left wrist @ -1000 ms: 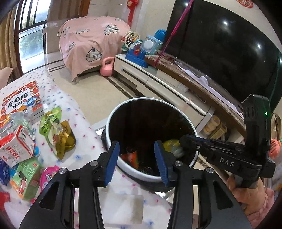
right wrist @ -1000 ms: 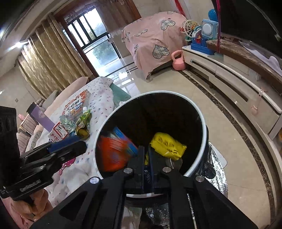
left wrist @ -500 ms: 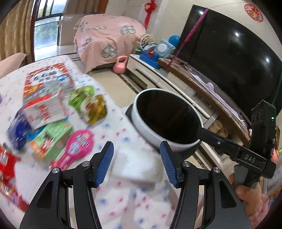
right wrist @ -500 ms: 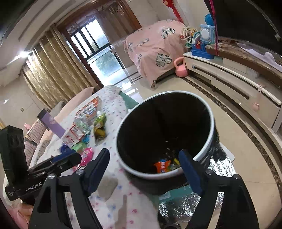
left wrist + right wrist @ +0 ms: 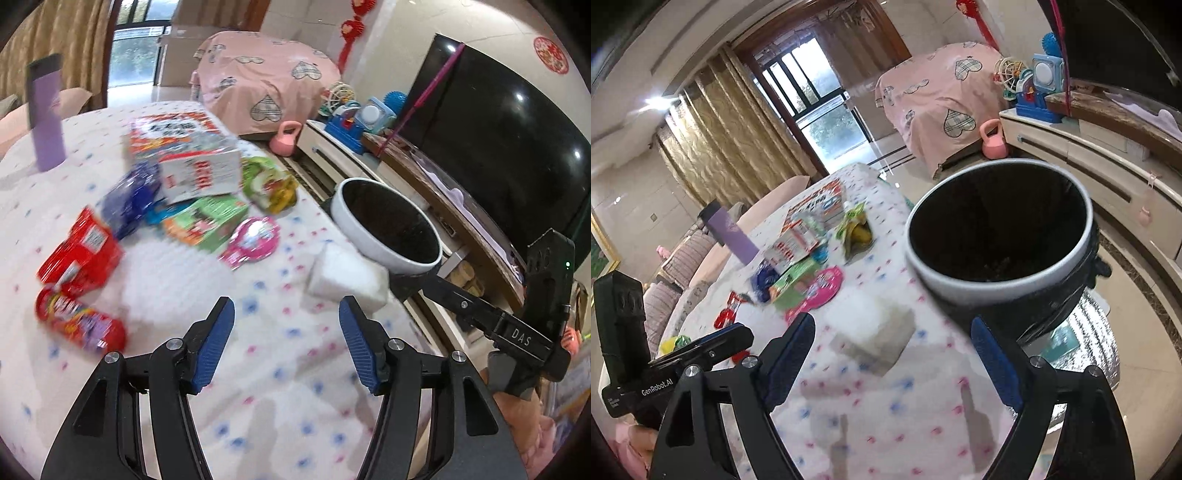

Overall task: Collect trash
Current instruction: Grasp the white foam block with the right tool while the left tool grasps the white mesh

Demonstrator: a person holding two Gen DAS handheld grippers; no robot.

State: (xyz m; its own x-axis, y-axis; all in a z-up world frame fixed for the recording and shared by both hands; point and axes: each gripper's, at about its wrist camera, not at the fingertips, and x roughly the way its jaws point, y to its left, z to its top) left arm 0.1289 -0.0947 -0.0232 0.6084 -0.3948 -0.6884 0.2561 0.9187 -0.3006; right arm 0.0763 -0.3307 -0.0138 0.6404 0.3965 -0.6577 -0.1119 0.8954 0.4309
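Trash lies on the dotted tablecloth [image 5: 177,302]: red packets [image 5: 81,254], a blue wrapper [image 5: 129,199], a green carton [image 5: 207,221], a pink round pack [image 5: 253,240], a green-yellow pouch [image 5: 267,182] and a white block [image 5: 345,277]. The white-rimmed black bin [image 5: 388,254] stands off the table's right edge. My left gripper [image 5: 286,310] hangs over the cloth, just short of the white block, its jaws opening with nothing between them. My right gripper [image 5: 894,325] hovers near the white block [image 5: 875,332] beside the bin [image 5: 960,280], jaws also opening and empty.
A purple bottle [image 5: 46,118] and a printed box [image 5: 173,133] sit at the table's far side. Beyond the bin are a TV cabinet [image 5: 1089,155], a pink kettlebell [image 5: 991,144] and a pink-covered sofa [image 5: 266,81]. The picture is motion-blurred.
Both grippers have drawn back from over the bin toward the table. The right gripper went from shut to wide open, and the left jaws have spread wider.
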